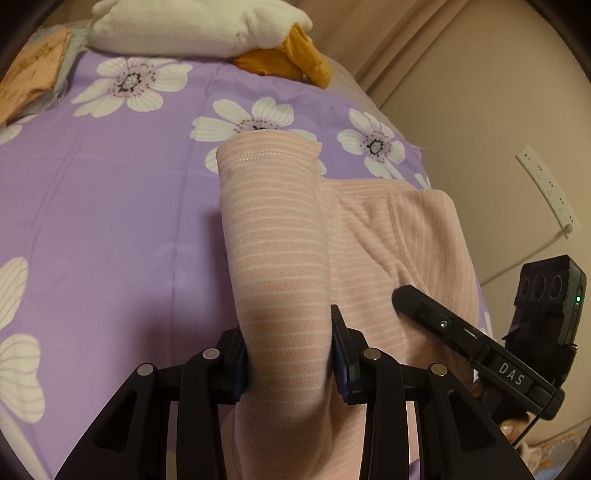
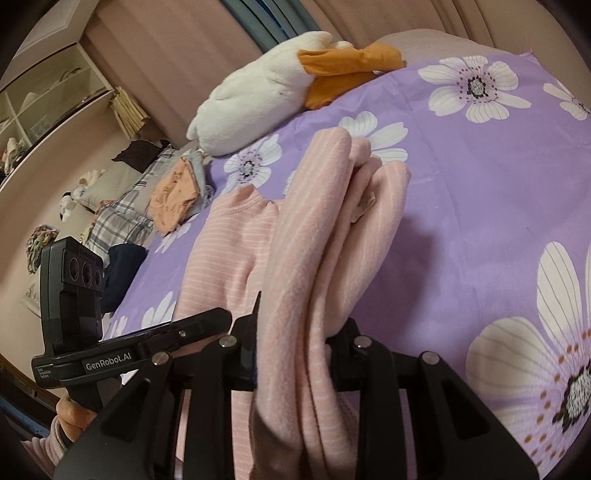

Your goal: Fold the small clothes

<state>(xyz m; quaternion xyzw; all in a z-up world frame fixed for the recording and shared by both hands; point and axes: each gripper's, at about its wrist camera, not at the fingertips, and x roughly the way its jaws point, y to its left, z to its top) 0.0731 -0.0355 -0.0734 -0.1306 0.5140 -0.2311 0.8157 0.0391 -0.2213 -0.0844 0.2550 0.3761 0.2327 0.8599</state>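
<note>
A pink striped garment (image 1: 388, 240) lies on the purple flowered bedsheet (image 1: 110, 203). My left gripper (image 1: 288, 354) is shut on a rolled fold of it (image 1: 273, 236), which rises up between the fingers. My right gripper (image 2: 295, 354) is shut on a bunched thick fold of the same garment (image 2: 325, 236), held above the sheet (image 2: 480, 221). The flat part of the garment (image 2: 225, 251) lies to its left. The right gripper also shows at the right of the left wrist view (image 1: 480, 343), and the left gripper at the left of the right wrist view (image 2: 147, 343).
A white plush goose with orange feet (image 1: 207, 26) lies at the far end of the bed, also in the right wrist view (image 2: 280, 88). An orange garment (image 2: 173, 195) and plaid cloth (image 2: 122, 218) lie at the bed's left. A shelf (image 2: 44, 92) stands beyond.
</note>
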